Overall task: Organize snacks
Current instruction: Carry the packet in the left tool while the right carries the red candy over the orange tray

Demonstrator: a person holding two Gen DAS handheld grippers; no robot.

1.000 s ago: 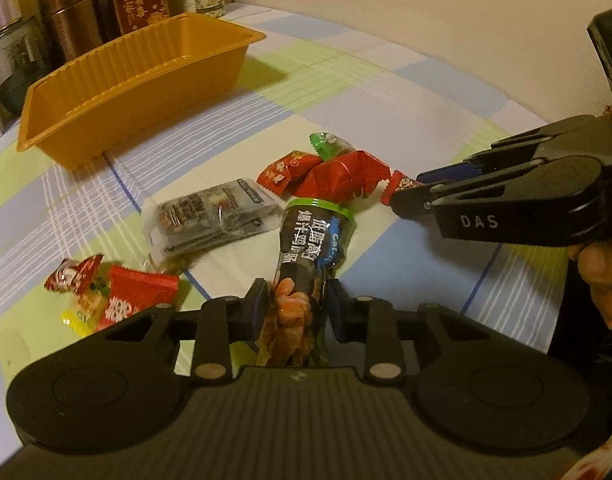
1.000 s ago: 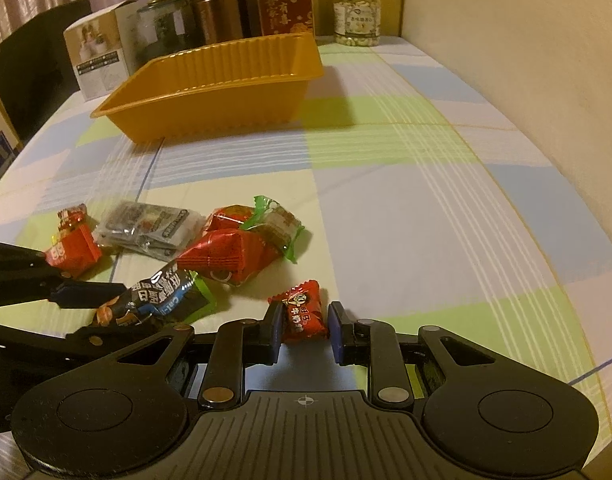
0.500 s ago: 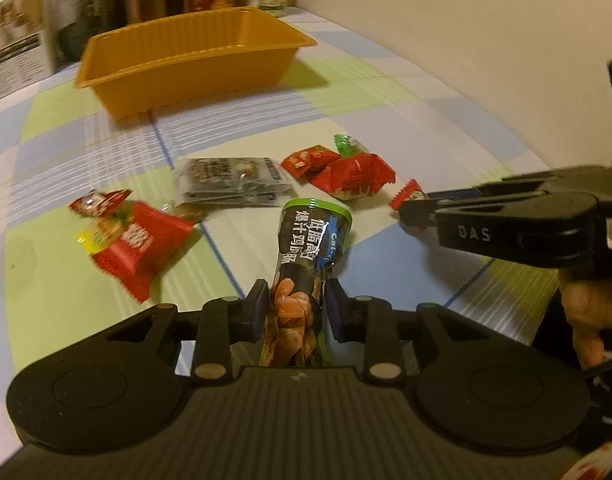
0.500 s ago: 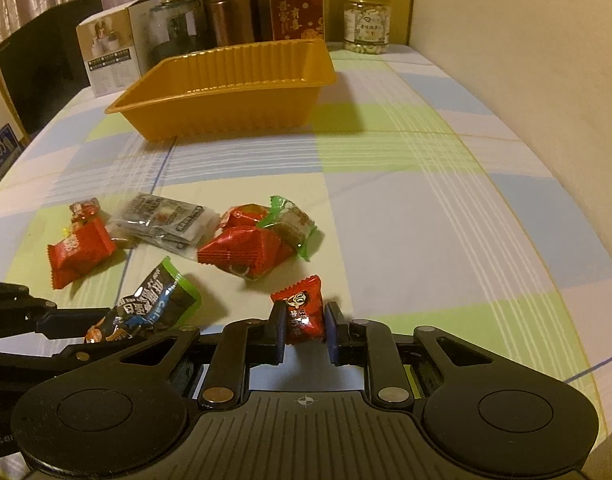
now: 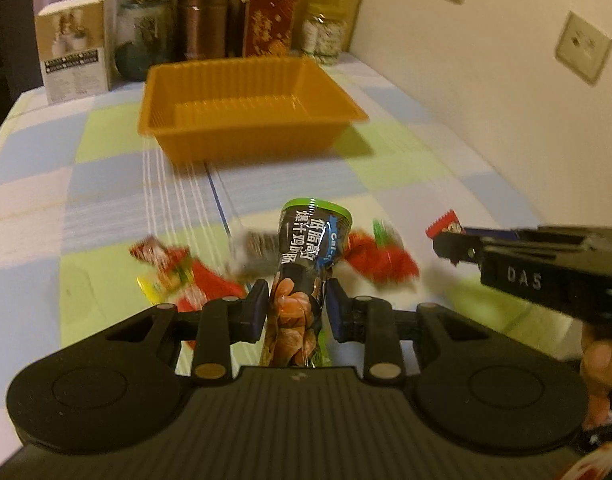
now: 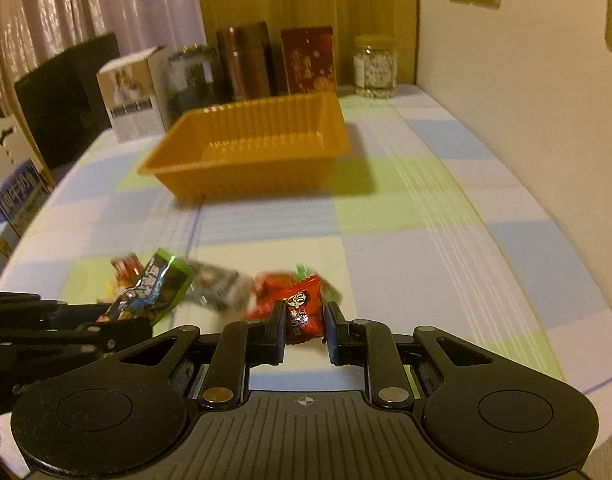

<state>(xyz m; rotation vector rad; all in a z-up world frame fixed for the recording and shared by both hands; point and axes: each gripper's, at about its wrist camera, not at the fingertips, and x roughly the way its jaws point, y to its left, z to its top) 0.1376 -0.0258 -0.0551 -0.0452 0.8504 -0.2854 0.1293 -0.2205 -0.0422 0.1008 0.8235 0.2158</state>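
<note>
My left gripper (image 5: 296, 310) is shut on a dark snack packet with a green end (image 5: 310, 248), held up above the table; the packet also shows in the right wrist view (image 6: 154, 292). My right gripper (image 6: 304, 330) is shut on a small red candy (image 6: 302, 312), which also shows in the left wrist view (image 5: 444, 224). The empty orange tray (image 5: 250, 76) stands ahead in the left wrist view, and in the right wrist view (image 6: 250, 160). Several loose snacks lie blurred on the cloth below: red packets (image 5: 380, 258), a grey packet (image 6: 218, 286).
Along the table's far edge stand a white box (image 5: 76, 46), a dark jar (image 5: 144, 44), brown canisters (image 6: 246, 60), a red tin (image 6: 308, 60) and a glass jar (image 6: 375, 66). A wall (image 6: 526, 80) runs along the right side.
Both grippers have lifted with their snacks and tilted up and forward toward the tray. The tray now shows square ahead, and the loose snacks lie lower in view.
</note>
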